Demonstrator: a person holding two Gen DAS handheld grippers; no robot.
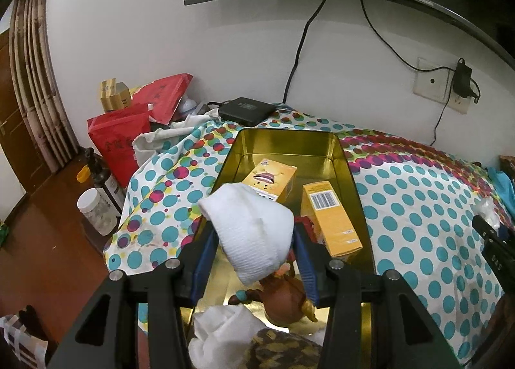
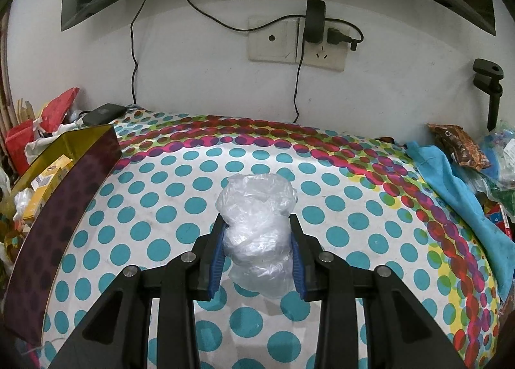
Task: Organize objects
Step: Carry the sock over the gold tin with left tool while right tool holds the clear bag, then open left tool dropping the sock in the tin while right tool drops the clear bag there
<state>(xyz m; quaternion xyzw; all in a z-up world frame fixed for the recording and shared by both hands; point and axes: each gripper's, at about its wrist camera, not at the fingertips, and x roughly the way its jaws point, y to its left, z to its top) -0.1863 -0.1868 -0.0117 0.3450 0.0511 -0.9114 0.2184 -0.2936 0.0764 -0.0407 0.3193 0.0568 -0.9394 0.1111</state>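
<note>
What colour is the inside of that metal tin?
Shiny gold inside the tin; its outer wall looks dark purple. The left wrist view shows the inside best.

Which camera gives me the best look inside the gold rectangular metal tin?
The left wrist view: it looks straight down into the gold rectangular metal tin, showing the two yellow cardboard boxes inside. The right wrist view catches only its dark outer wall and a sliver of the interior at the left edge.

A tabletop under a white cloth with teal and magenta dots (image 2: 199, 227) carries an open gold rectangular tin (image 1: 347, 169) near its left edge, a flat black box (image 1: 246, 108) at the far-left corner, and a crumpled blue cloth (image 2: 450, 185) along its right edge
</note>
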